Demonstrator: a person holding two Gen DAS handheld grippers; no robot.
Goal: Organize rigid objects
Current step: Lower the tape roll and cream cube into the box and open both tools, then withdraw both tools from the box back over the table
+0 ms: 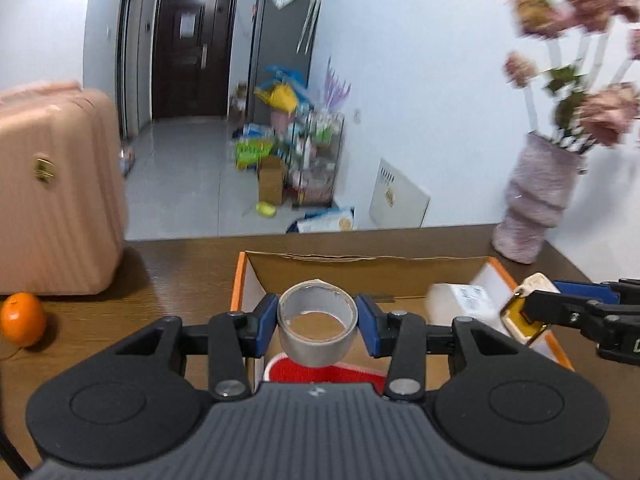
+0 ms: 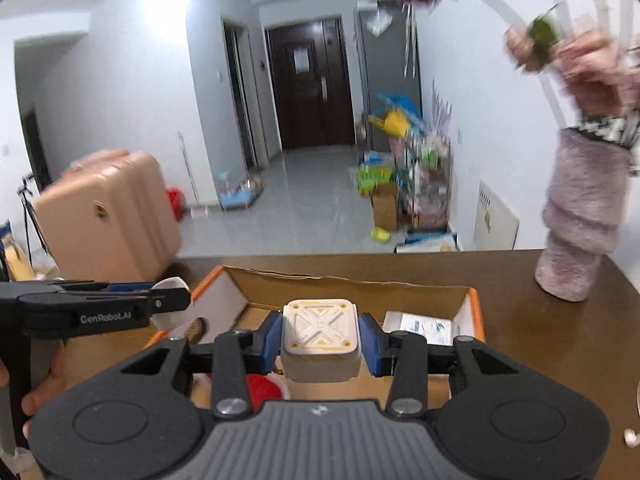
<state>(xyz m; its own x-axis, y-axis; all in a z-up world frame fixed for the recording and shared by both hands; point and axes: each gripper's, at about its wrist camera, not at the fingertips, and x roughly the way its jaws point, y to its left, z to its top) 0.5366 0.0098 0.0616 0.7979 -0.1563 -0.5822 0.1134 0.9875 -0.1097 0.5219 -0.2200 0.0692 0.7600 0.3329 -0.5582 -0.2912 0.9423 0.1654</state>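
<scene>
Partly done, judging by the open cardboard box with orange rim [image 1: 238, 280] on the dark wooden surface [image 1: 160, 272]: already inside, a white rectangular packet [image 1: 460, 300] and a red round item [image 1: 304, 372]. Above the box, left hand-held gripper [image 1: 317, 322] pinching a grey roll of tape [image 1: 317, 320]; right hand-held gripper [image 2: 319, 340] clamped on a cream square plastic block [image 2: 319, 340]. Left of the box, outside it, a small orange fruit [image 1: 22, 319].

Bright, even indoor light with a bluish cast. Glare on the wall [image 2: 160, 12] at upper left of the right wrist view. Heavy motion blur on the flowers [image 1: 576, 60] at upper right and the suitcase [image 1: 56, 184] at left. Fisheye bending and dark corners at the edges. Soft sheen on the desk [image 2: 520, 300].
</scene>
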